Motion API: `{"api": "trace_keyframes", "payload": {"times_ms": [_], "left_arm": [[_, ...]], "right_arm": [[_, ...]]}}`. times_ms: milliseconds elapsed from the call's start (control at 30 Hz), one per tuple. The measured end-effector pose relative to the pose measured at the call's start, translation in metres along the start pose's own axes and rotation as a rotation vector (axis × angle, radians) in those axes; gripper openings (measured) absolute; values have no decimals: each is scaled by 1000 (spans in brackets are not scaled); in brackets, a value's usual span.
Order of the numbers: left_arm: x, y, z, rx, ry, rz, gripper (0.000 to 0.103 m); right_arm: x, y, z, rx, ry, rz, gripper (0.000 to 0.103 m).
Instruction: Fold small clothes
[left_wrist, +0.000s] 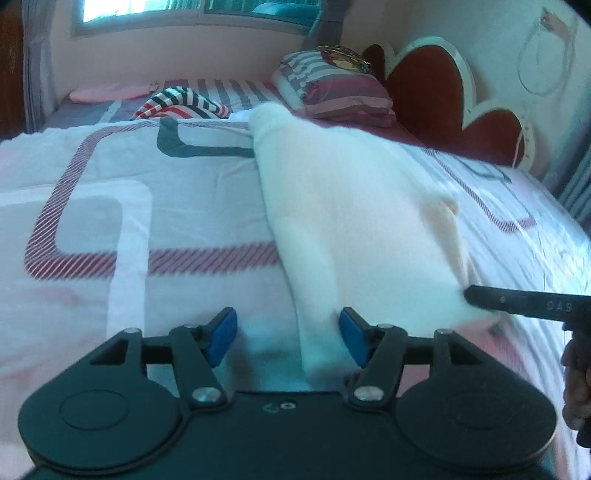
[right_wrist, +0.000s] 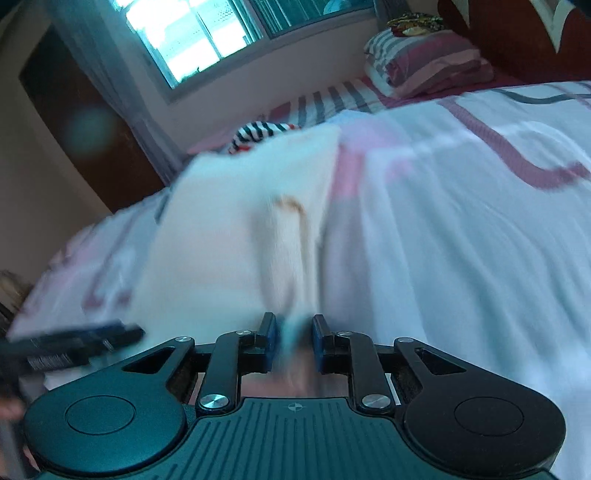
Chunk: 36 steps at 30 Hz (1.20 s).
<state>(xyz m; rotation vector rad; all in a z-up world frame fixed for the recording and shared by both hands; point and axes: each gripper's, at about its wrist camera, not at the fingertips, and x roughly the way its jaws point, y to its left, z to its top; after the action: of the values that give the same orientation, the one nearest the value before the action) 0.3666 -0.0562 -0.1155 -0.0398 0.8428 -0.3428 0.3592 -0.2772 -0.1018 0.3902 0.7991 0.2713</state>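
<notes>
A: Garment (left_wrist: 354, 221), white, stretched lengthwise across the bedspread (left_wrist: 110, 229) on the bed, near end drawn up toward both grippers. Looks like mid-fold, hem being carried.

B: Left gripper (left_wrist: 288, 338): fingers (left_wrist: 225, 336) spread fairly wide, cloth lying between the blue pads but not pinched by them. Open, then, not gripping.

A: Right gripper (right_wrist: 294, 334): fingers (right_wrist: 269, 338) drawn close together, narrow gap, blurred white cloth running into it. Appears clamped on the garment edge, though blur leaves that short of certain.

B: Seen from the left wrist view, same right tool coming in from the side, tip against the garment's near corner.

A: Elsewhere: striped top (left_wrist: 181, 103) crumpled further up the bed, well apart from the white piece; folded pillow stack (left_wrist: 336, 92) by the red headboard (left_wrist: 443, 99).

B: Step in hand, judged: pulling or smoothing the white piece ahead of a fold, only one corner held.

A: Next move probably calls for closing the left fingers on the loose edge, matching height with the right, then carrying both corners over together to keep the fold square.

B: Risk: one-sided pull skewing the cloth.
</notes>
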Motion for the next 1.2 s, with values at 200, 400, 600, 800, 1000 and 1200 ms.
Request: {"api": "trace_keyframes", "payload": {"times_ms": [200, 400, 600, 800, 1000, 1200], "left_arm": [[-15, -3, 42, 32, -119, 2, 54], [28, -16, 122, 66, -167, -47, 31], [94, -28, 142, 130, -124, -3, 28], [108, -31, 125, 130, -122, 62, 27], [74, -27, 110, 121, -152, 29, 31], [77, -46, 108, 195, -118, 78, 31]], "right_arm": [[-28, 6, 12, 20, -172, -14, 19], [13, 25, 80, -94, -228, -91, 19], [66, 22, 113, -167, -206, -98, 19], [114, -2, 112, -120, -109, -141, 19], [65, 3, 93, -139, -205, -98, 19], [83, 14, 85, -135, -119, -145, 19]]}}
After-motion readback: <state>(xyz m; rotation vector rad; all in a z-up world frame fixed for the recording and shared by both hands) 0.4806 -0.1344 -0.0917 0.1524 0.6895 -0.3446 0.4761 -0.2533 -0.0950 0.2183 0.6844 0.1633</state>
